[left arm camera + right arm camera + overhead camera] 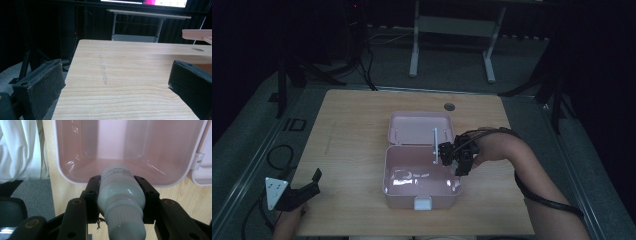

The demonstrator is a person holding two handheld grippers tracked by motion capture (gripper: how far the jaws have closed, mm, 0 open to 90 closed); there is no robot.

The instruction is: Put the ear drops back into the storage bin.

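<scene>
The right gripper [455, 159] holds a white plastic bottle with a ribbed white cap [121, 202], its black fingers [93, 195] clamped on the bottle's two sides, cap end toward the gripper body and base pointing outward. In the right gripper view the bottle's base hangs just over the near rim of an open pale pink plastic box [75, 173], whose glossy inside is bare; the bottle is above the box rather than resting in it. From the high view the box [388, 170] sits near the middle of the light wooden counter [347, 140], its hinged lid [419, 127] laid flat behind it, and the right gripper is at the box's right rear corner. The left gripper [307, 187] rests near the counter's front left edge, well apart from the box, its padded black fingers [42, 87] spread wide with only bare wood between them.
</scene>
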